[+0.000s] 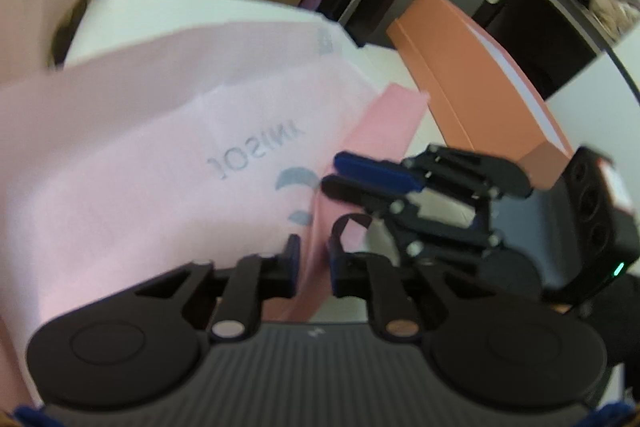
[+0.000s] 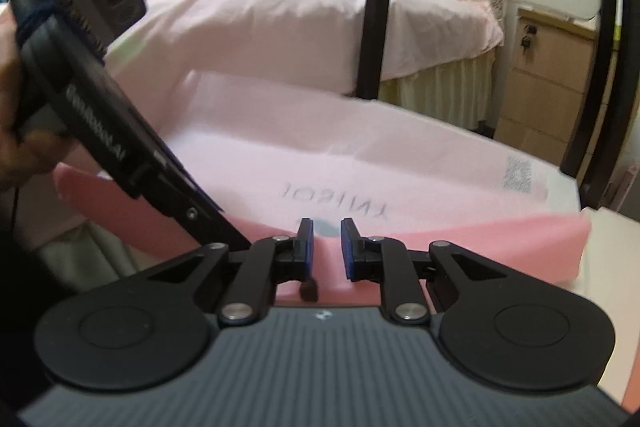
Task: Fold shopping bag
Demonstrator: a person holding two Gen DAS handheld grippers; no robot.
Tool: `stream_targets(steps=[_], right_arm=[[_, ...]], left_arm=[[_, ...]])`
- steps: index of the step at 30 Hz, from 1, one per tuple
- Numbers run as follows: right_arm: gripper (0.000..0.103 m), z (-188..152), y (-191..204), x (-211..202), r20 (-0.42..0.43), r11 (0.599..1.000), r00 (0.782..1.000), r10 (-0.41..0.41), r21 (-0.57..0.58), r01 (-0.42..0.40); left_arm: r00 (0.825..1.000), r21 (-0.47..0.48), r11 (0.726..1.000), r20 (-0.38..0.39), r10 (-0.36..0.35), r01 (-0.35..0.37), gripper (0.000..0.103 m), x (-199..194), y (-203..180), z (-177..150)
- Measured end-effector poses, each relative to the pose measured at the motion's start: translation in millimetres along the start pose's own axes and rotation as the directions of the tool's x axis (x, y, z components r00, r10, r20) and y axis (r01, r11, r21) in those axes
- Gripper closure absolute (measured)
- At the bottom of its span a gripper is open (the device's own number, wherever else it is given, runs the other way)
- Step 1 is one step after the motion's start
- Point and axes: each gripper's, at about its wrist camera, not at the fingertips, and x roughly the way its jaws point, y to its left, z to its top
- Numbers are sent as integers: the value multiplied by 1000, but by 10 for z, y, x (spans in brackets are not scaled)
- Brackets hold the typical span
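A pink shopping bag (image 1: 140, 147) with grey lettering is lifted off a white table; it also shows in the right wrist view (image 2: 360, 163). My left gripper (image 1: 312, 259) has a small gap between its jaws, with the bag's darker pink edge (image 1: 380, 123) running through that gap. My right gripper (image 2: 326, 243) has a similar gap with the bag's pink edge (image 2: 500, 239) in it. In the left wrist view the right gripper (image 1: 332, 171) sits close by at the same edge. A dark bag handle loop (image 1: 352, 223) hangs between them.
An orange box (image 1: 472, 83) lies on the white table (image 1: 400, 67) to the right of the bag. Behind the bag stand a bed with a pink cover (image 2: 280, 23), a black frame post (image 2: 376, 11) and a wooden cabinet (image 2: 548, 79).
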Motion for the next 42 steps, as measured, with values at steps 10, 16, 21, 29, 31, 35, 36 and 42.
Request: stream_targets(steps=[10,16,21,29,31,35,36,42], right_arm=[[75,84,-222,-340,21,993,998,-65,99,62],[75,21,-189,-444,-30,996,997,-64,58,66],[75,-62,-20,-456,8,998,999,-39,-44,39],[75,-196,250,-476,62,978,998,9,-207,4],[74,-218,285,-456,70,974,997,16,-226,1],[74,-195,173,-344,73,992,996,43,-119,-34],[70,-182,125,-331,87,995,994,64,-76,-57],[59,-110,139,-240,122,997,991,52,-55,-45]], left_arm=[[937,653,679,158,312,-336,97,214,-1098,-542],[936,707,632,127,328,-317,98,276,-1176,-655],[967,575,786,39,251,-227,97,193,-967,-462],[990,376,921,-48,134,-106,96,95,-609,-278],[991,357,929,-52,123,-97,96,79,-563,-263],[993,311,947,-60,105,-81,96,57,-467,-212],[993,302,950,-61,103,-80,96,67,-454,-197],[993,276,958,-59,98,-78,94,67,-390,-157]])
